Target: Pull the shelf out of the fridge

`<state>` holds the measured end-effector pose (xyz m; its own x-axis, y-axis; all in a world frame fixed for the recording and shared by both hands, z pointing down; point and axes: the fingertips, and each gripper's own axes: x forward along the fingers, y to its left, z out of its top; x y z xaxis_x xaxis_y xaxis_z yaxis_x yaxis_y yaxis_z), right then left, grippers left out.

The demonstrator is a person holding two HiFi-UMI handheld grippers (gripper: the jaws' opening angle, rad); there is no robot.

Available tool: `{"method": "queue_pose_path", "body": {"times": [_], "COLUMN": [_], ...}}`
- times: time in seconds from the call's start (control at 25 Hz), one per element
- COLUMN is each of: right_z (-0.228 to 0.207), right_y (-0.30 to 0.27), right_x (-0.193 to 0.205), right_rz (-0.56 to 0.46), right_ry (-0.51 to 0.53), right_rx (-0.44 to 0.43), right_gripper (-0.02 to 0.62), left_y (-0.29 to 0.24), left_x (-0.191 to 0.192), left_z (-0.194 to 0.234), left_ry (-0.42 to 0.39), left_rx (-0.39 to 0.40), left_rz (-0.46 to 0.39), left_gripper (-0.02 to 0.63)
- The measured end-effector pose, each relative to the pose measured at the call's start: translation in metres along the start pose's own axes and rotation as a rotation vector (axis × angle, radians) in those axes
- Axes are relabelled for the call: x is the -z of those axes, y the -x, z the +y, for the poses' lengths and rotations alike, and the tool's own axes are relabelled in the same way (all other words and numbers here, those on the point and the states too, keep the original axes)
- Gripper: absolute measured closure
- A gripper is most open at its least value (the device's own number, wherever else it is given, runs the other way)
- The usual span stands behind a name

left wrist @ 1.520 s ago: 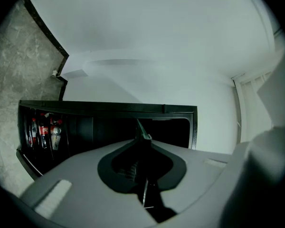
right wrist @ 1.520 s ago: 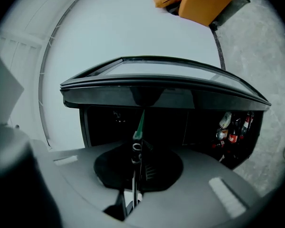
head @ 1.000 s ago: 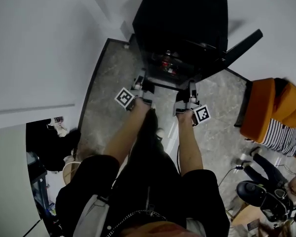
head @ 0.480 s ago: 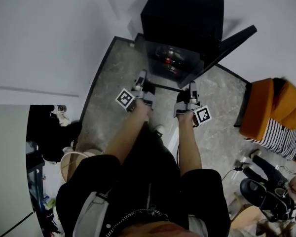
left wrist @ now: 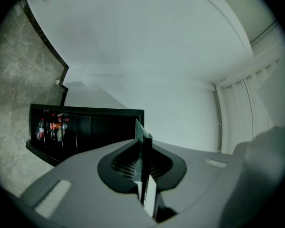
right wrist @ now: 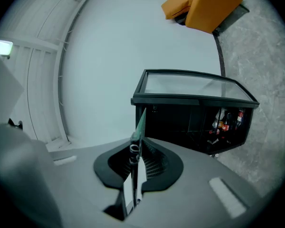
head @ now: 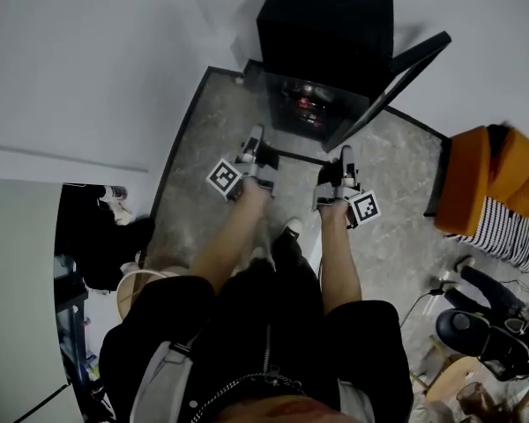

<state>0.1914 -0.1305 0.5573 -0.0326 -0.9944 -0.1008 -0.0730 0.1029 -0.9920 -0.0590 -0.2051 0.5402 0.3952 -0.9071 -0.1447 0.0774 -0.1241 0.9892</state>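
A thin glass shelf point(head: 298, 156) hangs level between my two grippers, clear of the black mini fridge point(head: 326, 33). The fridge's door point(head: 397, 73) stands open to the right. My left gripper point(head: 254, 144) is shut on the shelf's left edge and my right gripper point(head: 343, 159) on its right edge. In the left gripper view the shelf point(left wrist: 143, 144) runs edge-on between the pads of the left gripper point(left wrist: 144, 179), with the fridge point(left wrist: 99, 125) behind. In the right gripper view the right gripper point(right wrist: 133, 175) clamps the shelf point(right wrist: 140, 122) the same way. Bottles point(head: 304, 104) remain inside the fridge.
An orange chair point(head: 485, 179) with a striped cloth stands on the right. White walls close in behind and left of the fridge. A dark recess with clutter point(head: 97, 236) is at the left. Cables and a black device point(head: 476, 337) lie on the stone floor point(head: 198, 157) at lower right.
Both grippers have drawn back from the fridge with the shelf between them, and the fridge now sits farther off. The jaws have stayed shut on the shelf.
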Motion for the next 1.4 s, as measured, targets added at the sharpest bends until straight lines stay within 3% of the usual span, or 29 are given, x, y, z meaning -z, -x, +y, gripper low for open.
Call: {"method": "queue_pose_path", "body": {"times": [0.64,1.24,1.4], "right_z": [0.024,0.037,0.041], "right_y": [0.114,0.154,0.156], "right_x": [0.061,0.078,0.081], "right_rz": [-0.042,-0.048,-0.046], "right_ry": [-0.009,0.003,-0.008], "right_rx": [0.048,0.025,0.017], "right_gripper": [0.575,0.575,0.575], "left_y": [0.121,0.164,0.168], "left_x": [-0.007,-0.006,-0.009], "left_z": [-0.024,-0.037,-0.034], "left_ry": [0.034,0.044,0.009], "left_rx": [-0.039,-0.018,-0.005], "left_rz": [0.029,0.044,0.046], "left_gripper": [0.581,0.581,0.581]}}
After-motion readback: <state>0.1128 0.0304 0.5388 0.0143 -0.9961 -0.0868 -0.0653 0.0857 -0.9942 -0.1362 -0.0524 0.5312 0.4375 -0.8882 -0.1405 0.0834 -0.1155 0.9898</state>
